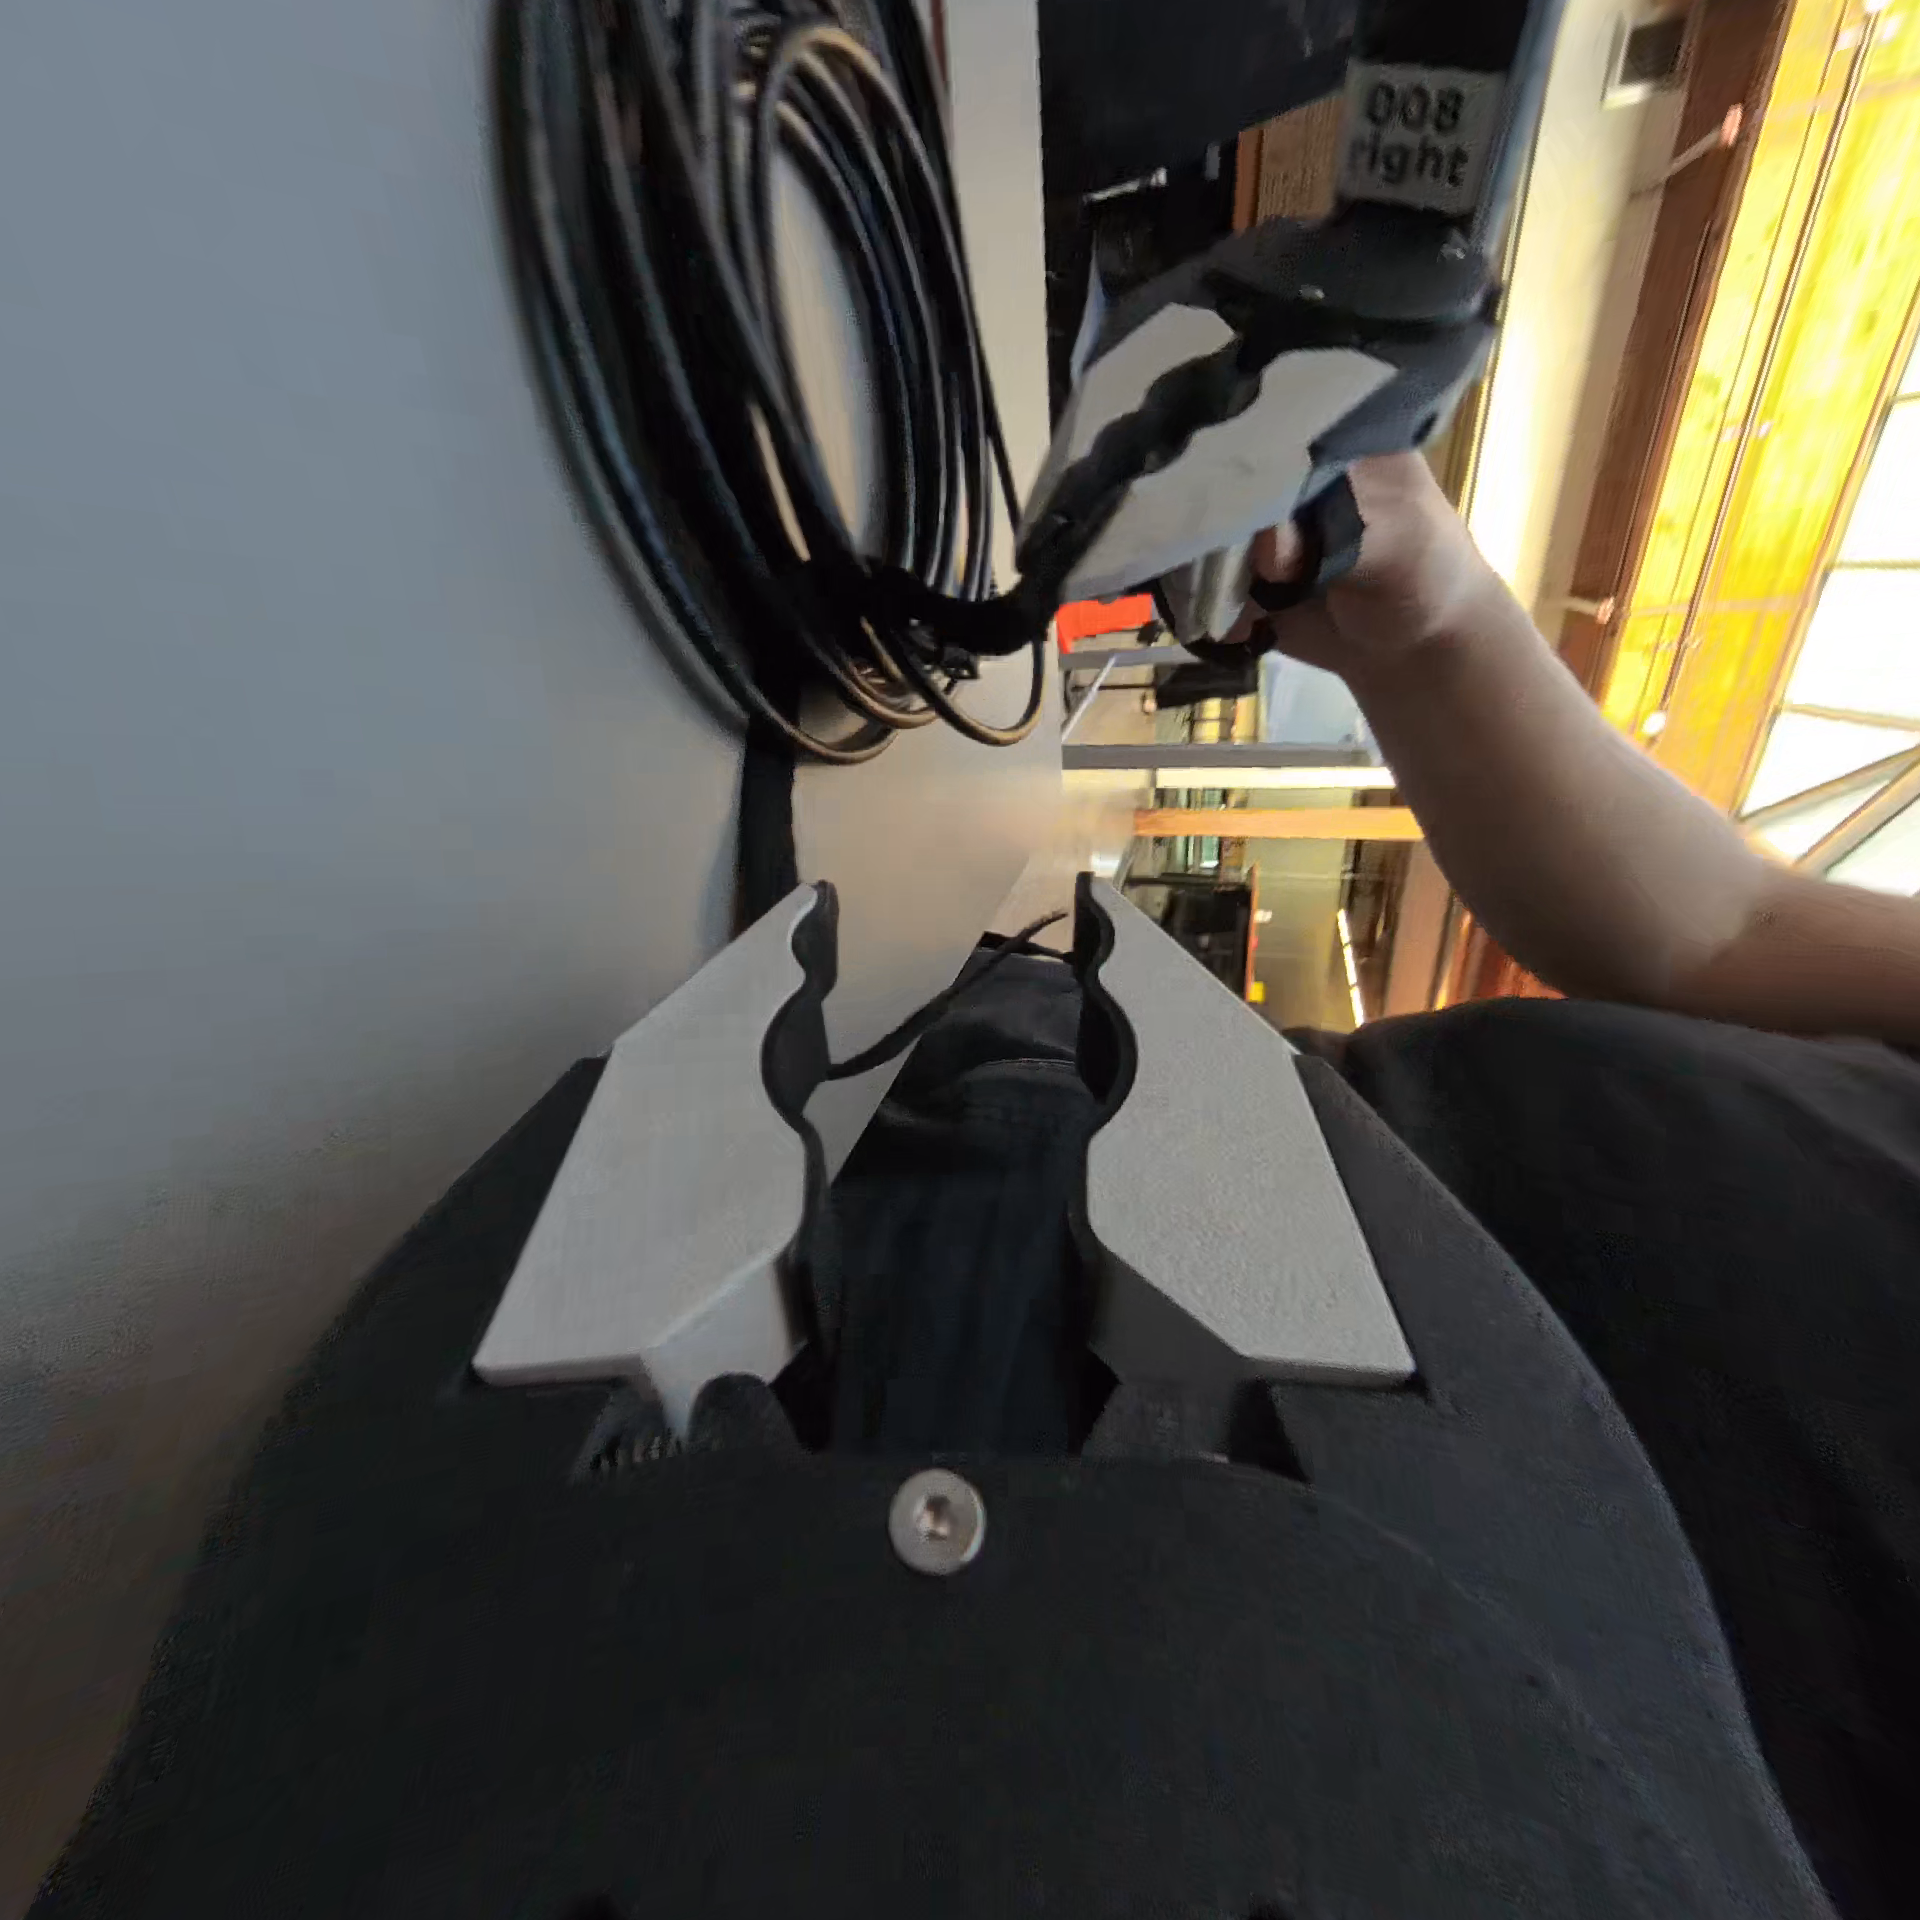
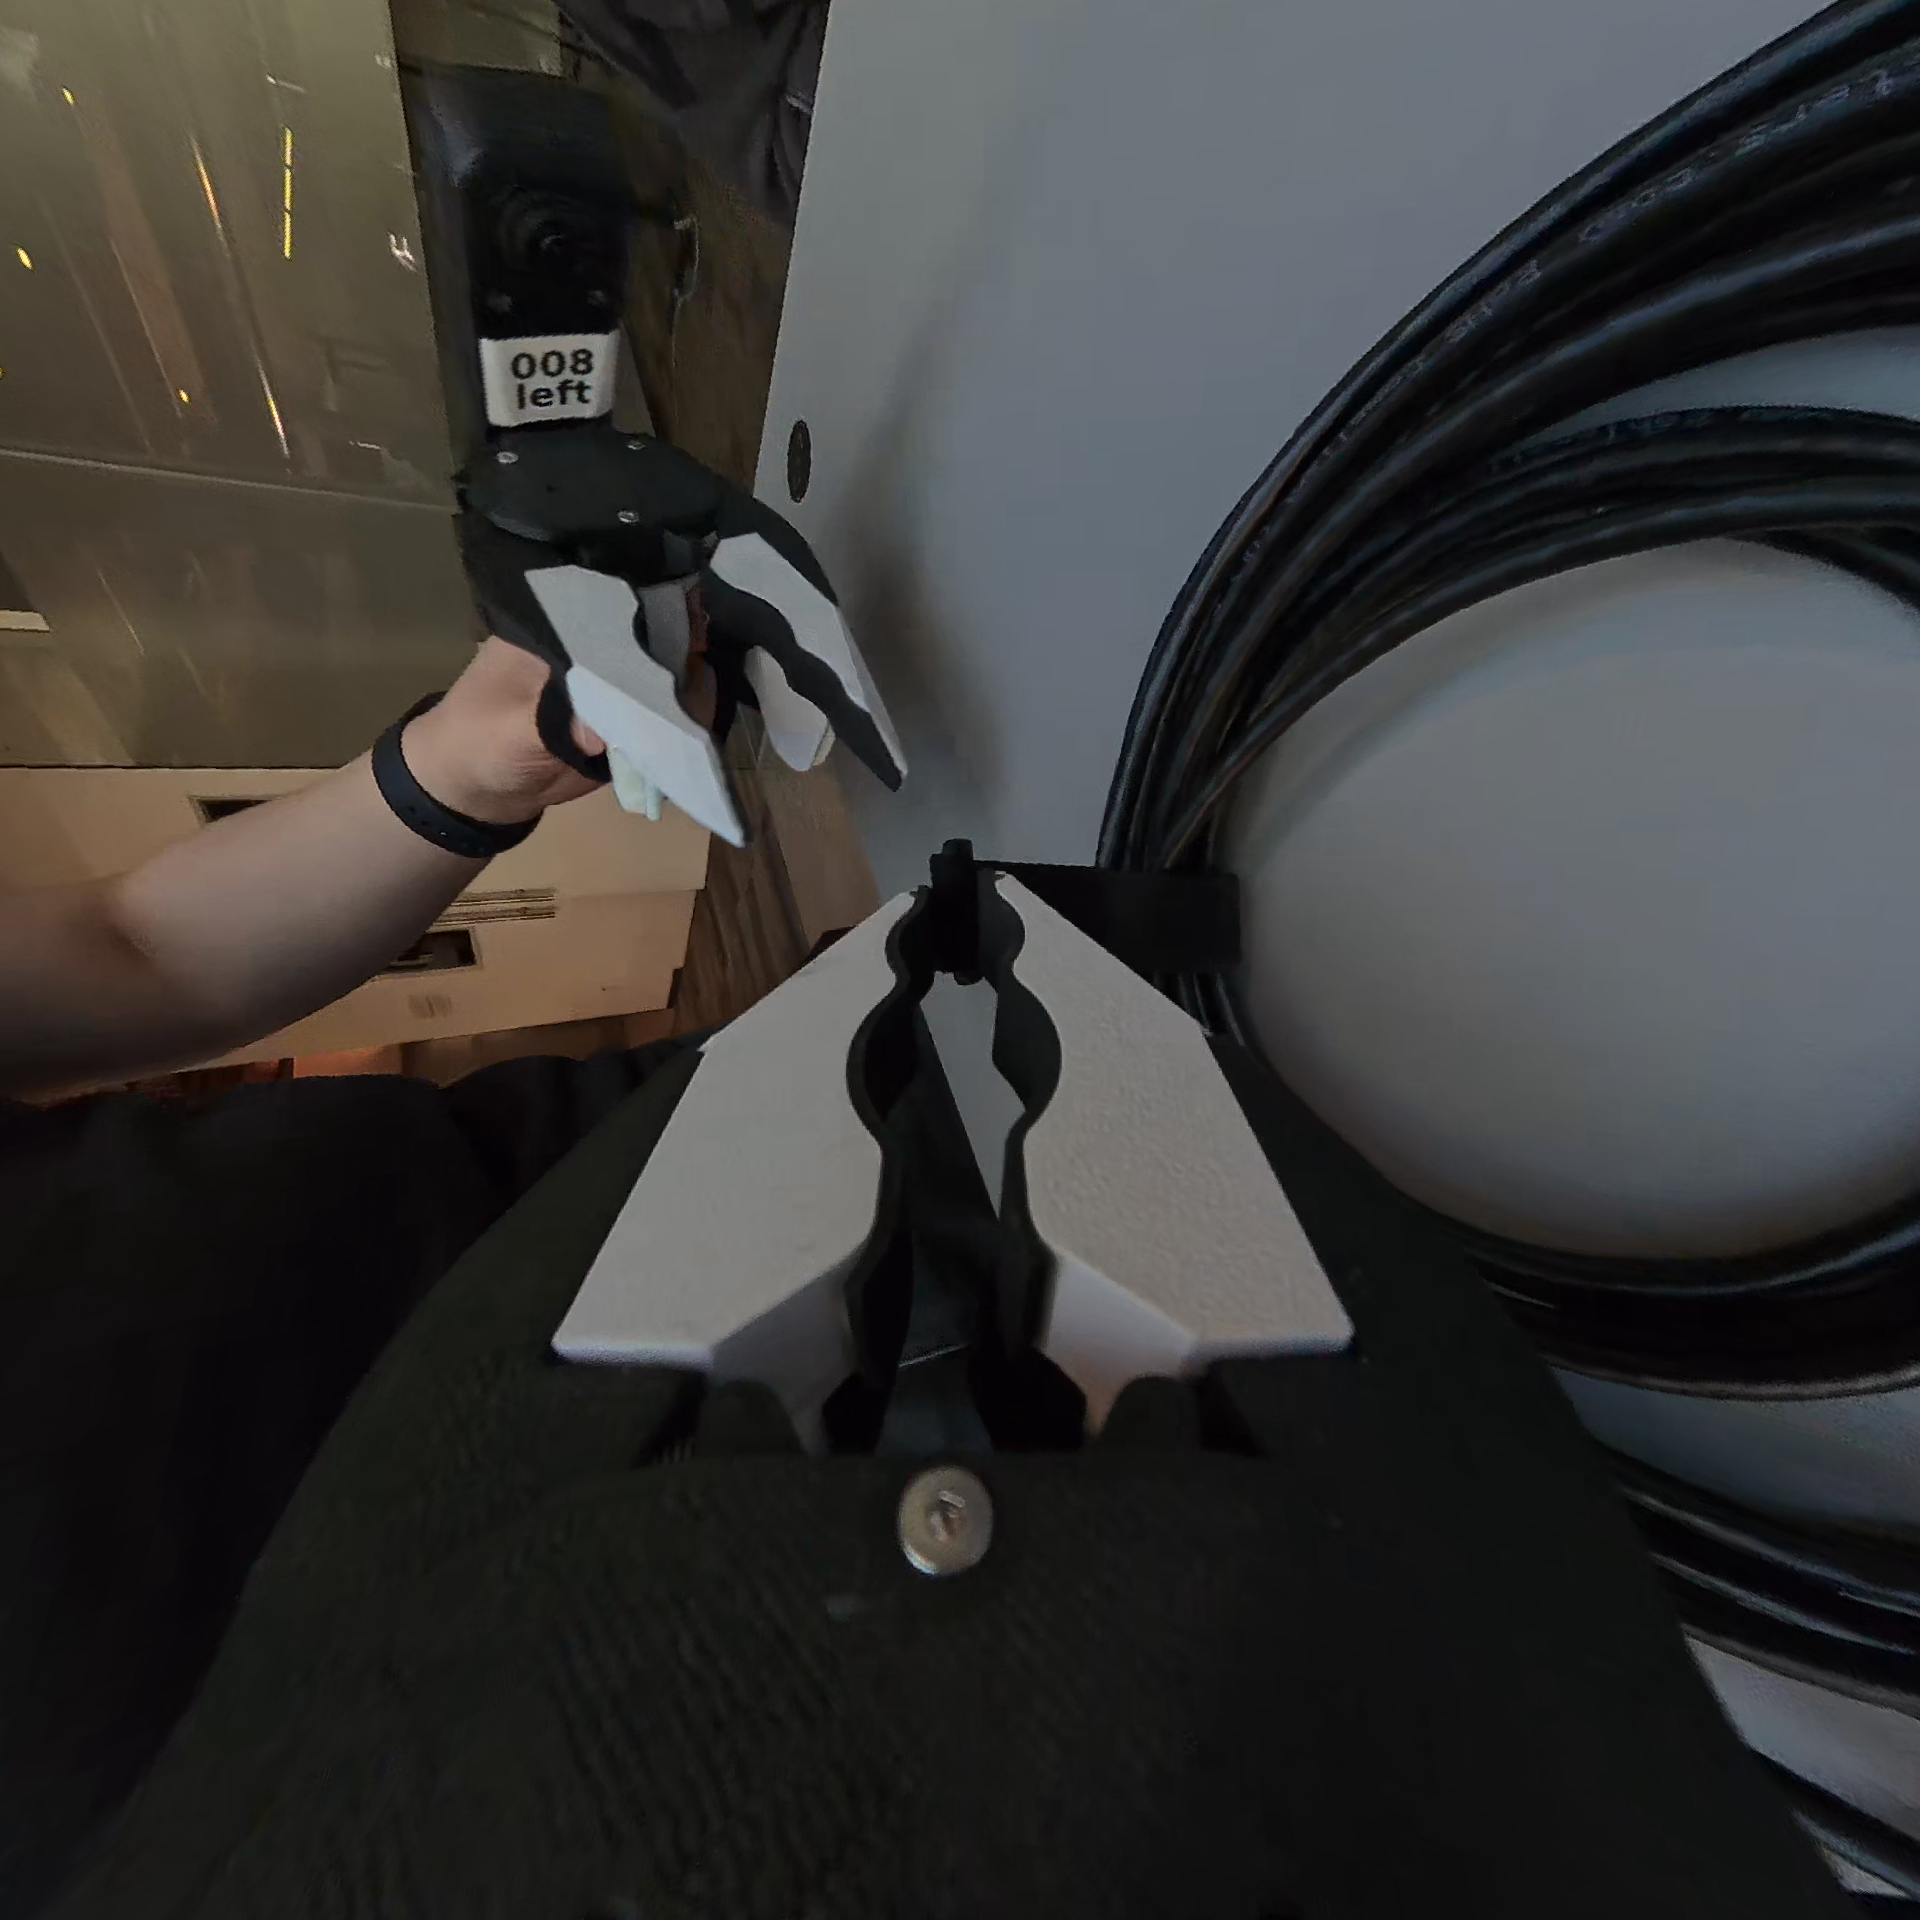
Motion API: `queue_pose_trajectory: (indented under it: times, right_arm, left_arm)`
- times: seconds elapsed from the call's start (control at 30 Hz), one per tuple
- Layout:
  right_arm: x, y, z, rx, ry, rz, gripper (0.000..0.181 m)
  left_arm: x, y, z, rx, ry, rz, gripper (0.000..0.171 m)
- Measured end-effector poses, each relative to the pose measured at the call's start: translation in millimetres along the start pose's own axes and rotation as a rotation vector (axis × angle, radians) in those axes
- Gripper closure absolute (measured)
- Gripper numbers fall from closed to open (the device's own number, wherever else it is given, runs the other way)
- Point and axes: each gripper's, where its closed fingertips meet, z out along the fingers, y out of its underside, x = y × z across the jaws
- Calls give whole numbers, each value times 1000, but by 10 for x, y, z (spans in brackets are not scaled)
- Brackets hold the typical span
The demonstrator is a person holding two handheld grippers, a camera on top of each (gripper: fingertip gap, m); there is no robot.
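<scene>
A coil of black cable (image 1: 748, 395) lies on a pale grey table (image 1: 260, 520); in the right wrist view the coil (image 2: 1455, 582) fills the right side. A black strap (image 2: 1132, 920) wraps the coil's edge. My right gripper (image 2: 958, 904) is shut on the strap's free end, and in the left wrist view (image 1: 1023, 582) it pinches the strap beside the coil. My left gripper (image 1: 951, 904) is open and empty, a short way from the coil; a thin black cord (image 1: 914, 1023) runs between its fingers. It also shows in the right wrist view (image 2: 821, 800).
A second black strap (image 1: 764, 831) lies on the table below the coil. The table's edge (image 1: 1029, 862) runs close to both grippers. A person's forearm (image 1: 1538, 769) and dark clothing (image 1: 1610, 1247) are at the right. A black wristband (image 2: 436, 800) is on the other arm. One gripper's finger ends stand about 8 cm off the other's.
</scene>
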Motion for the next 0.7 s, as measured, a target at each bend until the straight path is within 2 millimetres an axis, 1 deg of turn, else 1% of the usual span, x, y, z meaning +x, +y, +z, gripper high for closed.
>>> queue_pose_trajectory:
  times: [0.1,0.13,0.17,0.2,0.23,0.3,0.33,0.37,0.4,0.43,0.47,0.5,0.53,0.57,0.63,0.7]
  right_arm:
    - [4,-7,-15,27,-27,10,177]
    - [5,-10,-16,35,-34,20,177]
    - [3,-7,-16,40,-40,29,177]
    - [-5,0,-15,40,-45,32,176]
    - [-5,10,-14,39,-43,36,176]
    - [-10,18,-17,45,-38,57,175]
    - [-25,18,-21,51,-41,60,175]
    - [-33,27,-27,50,-40,57,174]
    - [-44,45,-35,44,-40,54,173]
    - [-83,54,-52,44,-58,49,173]
    - [-161,26,-83,68,-104,49,172]
    - [-249,-26,-134,111,-162,59,172]
    - [-296,-81,-197,162,-200,74,171]
    - [-281,-125,-261,211,-206,85,171]
    - [-155,-155,-368,283,-180,108,170]
    - [8,-131,-420,309,-162,156,168]
  left_arm:
    - [221,-68,163,-48,38,154,127]
    - [254,-106,241,-61,38,196,128]
    - [250,-152,317,-69,11,258,128]
    - [200,-200,388,-78,-47,338,127]
    - [131,-236,453,-97,-118,420,119]
    - [99,-264,590,-142,-191,556,118]
    - [112,-257,664,-163,-206,603,121]
    - [108,-242,727,-188,-227,650,130]
    - [80,-212,775,-223,-254,701,143]
    - [25,-178,798,-265,-287,746,162]
    - [3,-151,812,-291,-298,781,171]
    - [-1,-162,817,-285,-310,801,171]
    - [33,-178,819,-264,-302,813,171]
    - [75,-201,815,-237,-293,822,171]
    - [142,-238,806,-192,-280,842,171]
    - [146,-243,814,-174,-284,855,171]
